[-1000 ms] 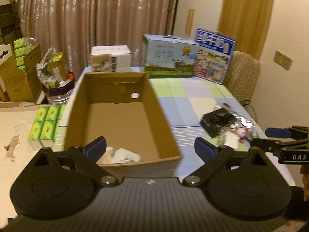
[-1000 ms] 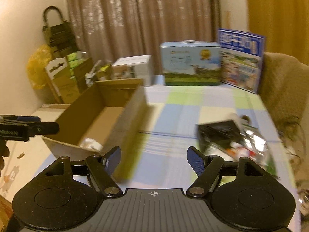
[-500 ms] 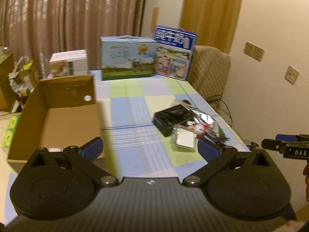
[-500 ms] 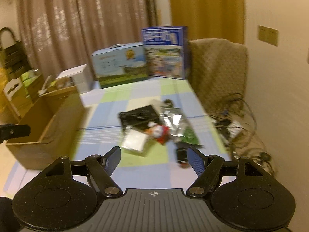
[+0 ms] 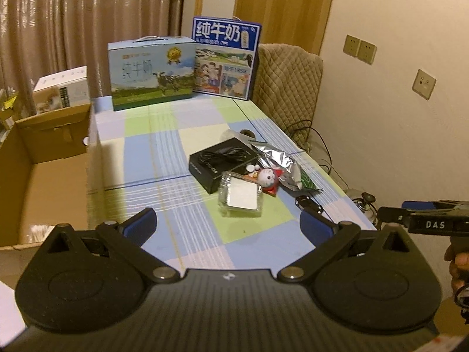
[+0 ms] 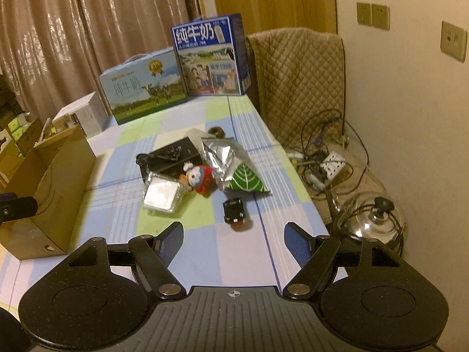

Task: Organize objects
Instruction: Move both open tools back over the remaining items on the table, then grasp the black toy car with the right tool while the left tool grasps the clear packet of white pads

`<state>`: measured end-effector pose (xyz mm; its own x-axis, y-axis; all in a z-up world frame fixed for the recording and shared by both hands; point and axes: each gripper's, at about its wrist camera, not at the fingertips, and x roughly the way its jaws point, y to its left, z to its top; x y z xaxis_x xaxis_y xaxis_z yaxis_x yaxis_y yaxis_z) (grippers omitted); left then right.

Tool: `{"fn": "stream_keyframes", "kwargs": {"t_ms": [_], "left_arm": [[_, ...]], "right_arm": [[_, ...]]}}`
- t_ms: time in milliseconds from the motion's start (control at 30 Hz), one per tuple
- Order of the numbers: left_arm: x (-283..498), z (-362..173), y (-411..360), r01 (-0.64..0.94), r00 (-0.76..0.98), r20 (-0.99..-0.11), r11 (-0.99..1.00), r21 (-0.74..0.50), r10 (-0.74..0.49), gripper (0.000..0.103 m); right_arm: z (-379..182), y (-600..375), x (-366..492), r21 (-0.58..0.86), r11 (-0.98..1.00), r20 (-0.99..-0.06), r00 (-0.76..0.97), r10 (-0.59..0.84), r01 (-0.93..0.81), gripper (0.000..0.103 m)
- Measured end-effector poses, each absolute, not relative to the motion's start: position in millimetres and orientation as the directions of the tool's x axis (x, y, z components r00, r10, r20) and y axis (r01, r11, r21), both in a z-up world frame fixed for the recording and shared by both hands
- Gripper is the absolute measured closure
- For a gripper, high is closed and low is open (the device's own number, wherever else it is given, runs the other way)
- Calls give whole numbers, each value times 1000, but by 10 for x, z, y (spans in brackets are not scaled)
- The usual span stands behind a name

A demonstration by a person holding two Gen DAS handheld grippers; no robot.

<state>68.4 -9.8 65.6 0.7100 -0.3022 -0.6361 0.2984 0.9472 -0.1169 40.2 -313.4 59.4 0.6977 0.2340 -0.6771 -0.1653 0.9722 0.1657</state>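
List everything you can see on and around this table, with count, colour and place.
cardboard box: 1, brown, open, table's left edge
milk cartons: 2, blue, far end
white carton: 1, far left
black box: 1, centre pile
clear plastic case: 1, before the black box
plush toy: 1, white and red, centre
foil bag: 1, silver and green, right of the toy
toy car: 1, black, nearest
chair: 1, tan quilted, right
pot lid: 1, steel, right floor
left hand-held gripper: open, empty
right hand-held gripper: open, empty
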Motion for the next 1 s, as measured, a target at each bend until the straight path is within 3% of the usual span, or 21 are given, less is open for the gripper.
{"fn": "stream_keyframes", "kwargs": {"t_ms": [333,700,1000], "left_arm": [[902,443,-258,313,674,-672,942,-116,-307,1],[1247,131,-423,322,646,-703,941,-103,-298,1],[1622,-216,-603,338,626,-719,936,-100,-302,1]], "right_arm": [[327,-3152,617,160,975,-728,648,223,-156,30],[102,-3145,892,161,969,-723,646,245,-187,31],[-110,-3047,1164,150,959,-731,626,271,-240,41]]}}
